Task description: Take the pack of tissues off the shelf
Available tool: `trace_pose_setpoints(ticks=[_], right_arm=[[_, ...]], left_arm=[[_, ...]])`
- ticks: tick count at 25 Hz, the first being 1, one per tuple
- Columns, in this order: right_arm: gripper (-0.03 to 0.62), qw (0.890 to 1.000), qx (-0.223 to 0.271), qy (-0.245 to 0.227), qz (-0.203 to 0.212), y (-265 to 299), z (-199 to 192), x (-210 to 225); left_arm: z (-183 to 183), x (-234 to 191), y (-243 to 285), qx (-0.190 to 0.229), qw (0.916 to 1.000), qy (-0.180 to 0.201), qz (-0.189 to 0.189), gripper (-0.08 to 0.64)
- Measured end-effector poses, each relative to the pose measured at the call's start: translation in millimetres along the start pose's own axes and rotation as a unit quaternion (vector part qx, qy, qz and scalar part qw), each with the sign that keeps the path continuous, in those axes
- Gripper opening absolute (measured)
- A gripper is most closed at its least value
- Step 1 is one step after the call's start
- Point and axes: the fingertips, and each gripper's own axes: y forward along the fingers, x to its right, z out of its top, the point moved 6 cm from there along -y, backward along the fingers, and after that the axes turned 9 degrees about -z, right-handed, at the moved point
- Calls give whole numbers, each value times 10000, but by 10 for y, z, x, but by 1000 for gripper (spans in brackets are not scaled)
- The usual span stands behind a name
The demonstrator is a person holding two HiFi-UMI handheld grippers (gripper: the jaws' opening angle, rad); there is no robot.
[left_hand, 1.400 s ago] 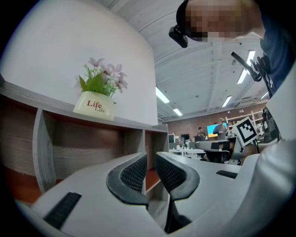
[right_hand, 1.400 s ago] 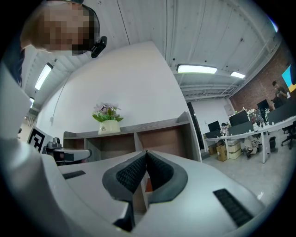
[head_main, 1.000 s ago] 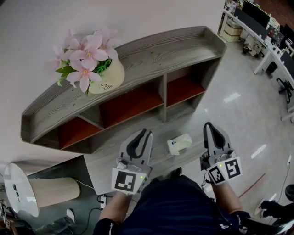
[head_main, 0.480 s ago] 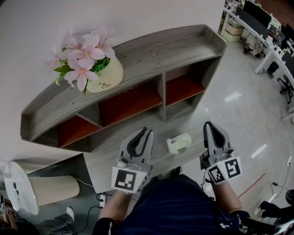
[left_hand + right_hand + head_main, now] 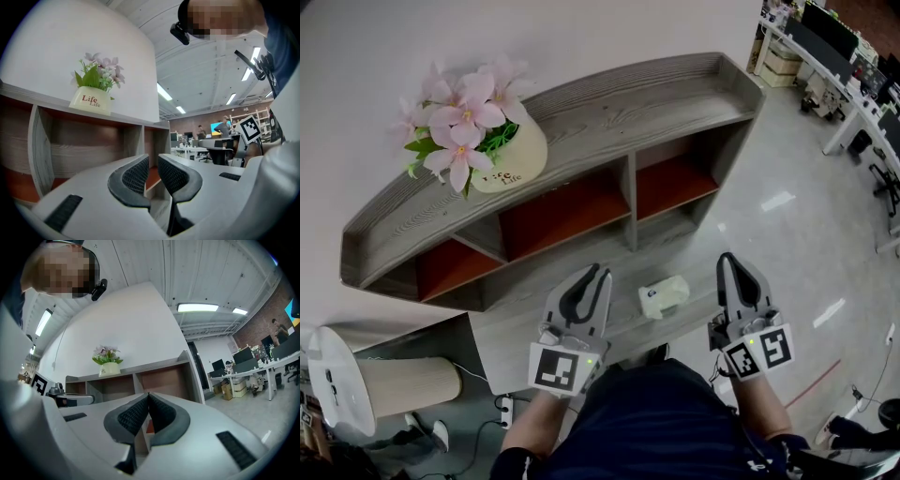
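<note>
tissue pack (image 5: 665, 296) on lower ledge (image 5: 517, 323) — flowerpot (image 5: 512, 161) atop shelf (image 5: 656, 94) (left end)

The right hand-held gripper (image 5: 148, 395) fills the lower half of the frame. Its two dark ribbed pads (image 5: 133, 414) meet at the tips, and nothing is between them. Behind it stands a grey shelf (image 5: 164, 373) with open compartments. On the top of the shelf, left of centre, a pale pot of pink flowers (image 5: 109, 366) stands upright. At the right edge are office desks (image 5: 255, 364) with monitors

Bright, even light from ceiling strip lamps (image 5: 197, 308), soft shadows, strong fisheye warping, dark corners.
</note>
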Motion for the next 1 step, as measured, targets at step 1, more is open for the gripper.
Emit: trace_pose_setpoints(ticks=[1], right_arm=[[12, 10000, -19, 10, -5, -11, -5, 10]], left_arm=[[-12, 9, -2, -25, 10000, -9, 7, 69]])
